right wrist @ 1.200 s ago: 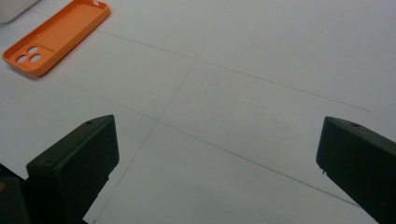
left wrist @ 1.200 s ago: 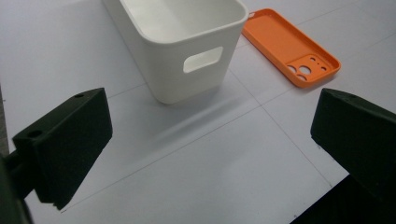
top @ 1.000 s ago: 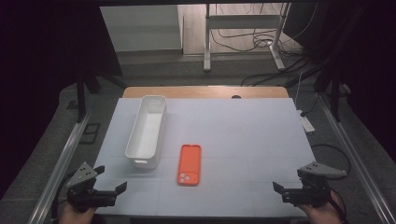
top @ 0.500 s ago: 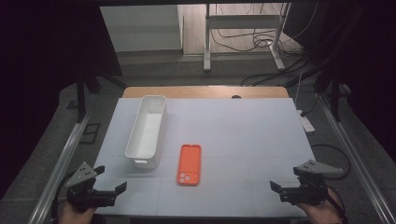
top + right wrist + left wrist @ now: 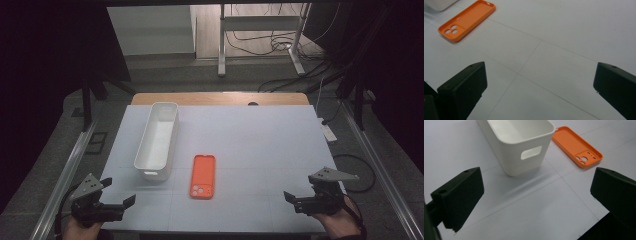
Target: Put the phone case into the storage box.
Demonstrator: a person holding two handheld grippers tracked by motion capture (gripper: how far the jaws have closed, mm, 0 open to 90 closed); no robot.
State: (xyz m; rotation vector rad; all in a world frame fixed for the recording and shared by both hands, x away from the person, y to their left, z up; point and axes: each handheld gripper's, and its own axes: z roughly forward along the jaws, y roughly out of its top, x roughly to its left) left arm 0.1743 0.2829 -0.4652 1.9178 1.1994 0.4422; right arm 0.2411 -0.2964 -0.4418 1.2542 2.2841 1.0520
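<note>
An orange phone case lies flat, hollow side up, near the middle front of the white table; it also appears as the orange case and the orange case in the gripper views. Left of it stands an empty long white bin, whose handle end faces my left gripper as the white bin. My left gripper hovers open at the front left corner. My right gripper hovers open at the front right. Neither holds anything.
A wooden strip borders the table's far edge. Metal rails run along both sides. A white power strip lies off the right edge, and desk legs with cables stand on the floor behind.
My right gripper has shifted slightly leftward over the front edge of the table. The left gripper, the case and the bin have stayed put.
</note>
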